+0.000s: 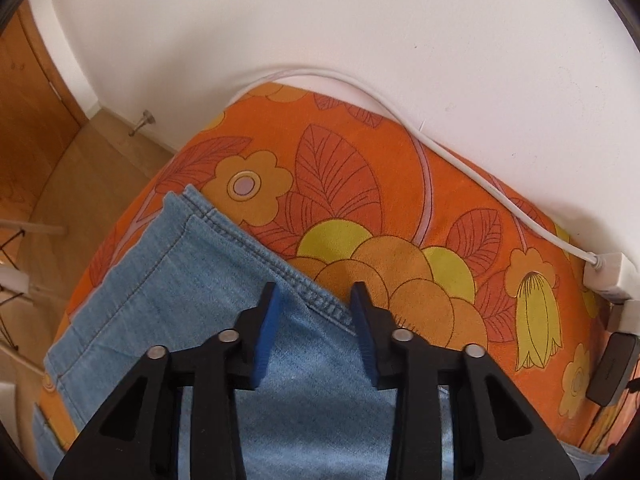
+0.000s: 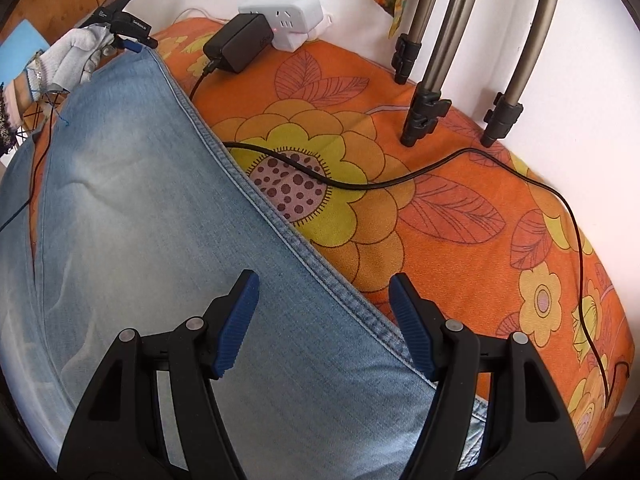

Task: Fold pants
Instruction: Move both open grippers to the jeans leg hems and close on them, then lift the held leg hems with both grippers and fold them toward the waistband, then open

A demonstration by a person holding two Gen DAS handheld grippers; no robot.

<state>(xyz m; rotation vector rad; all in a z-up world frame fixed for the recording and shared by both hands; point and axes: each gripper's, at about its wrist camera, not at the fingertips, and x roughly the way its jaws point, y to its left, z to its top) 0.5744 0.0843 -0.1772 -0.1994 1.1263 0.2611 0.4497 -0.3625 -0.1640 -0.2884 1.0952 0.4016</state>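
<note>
left gripper: jaws partly apart, straddling the seamed edge of the pants; denim lies between the blue pads, but the pads do not visibly press on it. right gripper: jaws wide apart, also over the seam of the pants, with nothing clamped; denim passes beneath and between them.

pants: light blue denim, laid flat on the orange floral cover of what appears to be a bed or cushion. in the left wrist view the hem end lies just beyond the gripper, doubled, with stitched edges showing. in the right wrist view one long leg runs from the gripper away to the upper left, its seam forming a straight diagonal edge against the cover.

beyond the pants seam, right wrist view: a black cable lies across the cover, emerging from under the denim edge. farther from the pants, three tripod legs stand on the cover near the white wall. at the far end of the pants, a gloved hand holds the other gripper at the fabric's corner. just beside that corner sit a black adapter and a white power strip.

left wrist view, beyond the hem: a white cable follows the wall edge of the cover to a white plug block.
</note>
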